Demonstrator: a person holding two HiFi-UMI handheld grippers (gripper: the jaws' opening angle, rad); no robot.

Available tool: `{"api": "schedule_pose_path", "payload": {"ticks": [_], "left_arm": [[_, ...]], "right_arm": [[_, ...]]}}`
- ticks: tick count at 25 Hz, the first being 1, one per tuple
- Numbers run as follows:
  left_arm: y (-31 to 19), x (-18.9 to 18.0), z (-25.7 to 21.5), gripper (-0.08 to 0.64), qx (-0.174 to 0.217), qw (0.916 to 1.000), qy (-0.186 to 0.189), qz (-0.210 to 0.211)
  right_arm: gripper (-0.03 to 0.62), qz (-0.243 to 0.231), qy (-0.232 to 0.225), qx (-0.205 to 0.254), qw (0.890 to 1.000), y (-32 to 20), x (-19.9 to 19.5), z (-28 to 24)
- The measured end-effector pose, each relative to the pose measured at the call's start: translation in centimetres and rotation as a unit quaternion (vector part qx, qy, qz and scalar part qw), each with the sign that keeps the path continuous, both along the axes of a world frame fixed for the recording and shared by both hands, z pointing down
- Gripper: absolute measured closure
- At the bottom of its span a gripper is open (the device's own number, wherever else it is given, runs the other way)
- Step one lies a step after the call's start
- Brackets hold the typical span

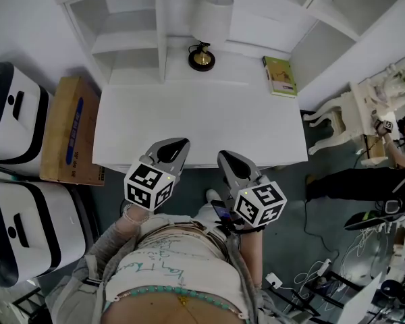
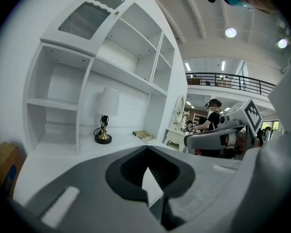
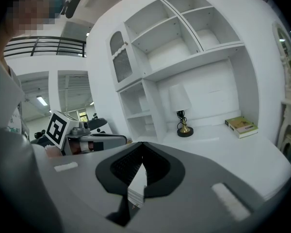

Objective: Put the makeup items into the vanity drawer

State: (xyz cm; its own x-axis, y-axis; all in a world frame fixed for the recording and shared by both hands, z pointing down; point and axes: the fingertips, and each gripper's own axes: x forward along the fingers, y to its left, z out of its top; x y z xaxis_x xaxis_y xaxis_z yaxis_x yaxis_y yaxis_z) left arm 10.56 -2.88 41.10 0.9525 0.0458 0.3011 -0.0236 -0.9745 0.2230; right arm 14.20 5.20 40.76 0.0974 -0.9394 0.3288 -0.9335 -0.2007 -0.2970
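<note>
Two tools are in my hands: the left hand-held gripper (image 1: pixel 170 152) and the right hand-held gripper (image 1: pixel 231 162). I hold them side by side, close to my body, at the near edge of the white table (image 1: pixel 189 123). I judge that the vanity drawer sits under this edge, which is why I wait here, though no view shows it. Each has its jaws pressed together at the tips, gripping nothing and touching nothing. No makeup items show anywhere; the table carries only a lamp (image 1: pixel 206 29) and a book (image 1: pixel 279 75) at the back.
</note>
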Motion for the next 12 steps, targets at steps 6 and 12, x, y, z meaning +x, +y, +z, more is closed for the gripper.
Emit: {"api": "schedule_pose_path", "payload": {"ticks": [6, 12], "left_arm": [[0.0, 0.0, -2.1, 0.560, 0.003, 0.9996, 0.027, -0.003], [0.0, -0.6, -3.7, 0.560, 0.010, 0.9989, 0.046, -0.008]], "right_arm": [[0.565, -0.007, 0.016, 0.013, 1.000, -0.8, -0.6, -1.8], [0.565, -0.020, 0.034, 0.017, 0.999, -1.6, -1.6, -2.9]]}}
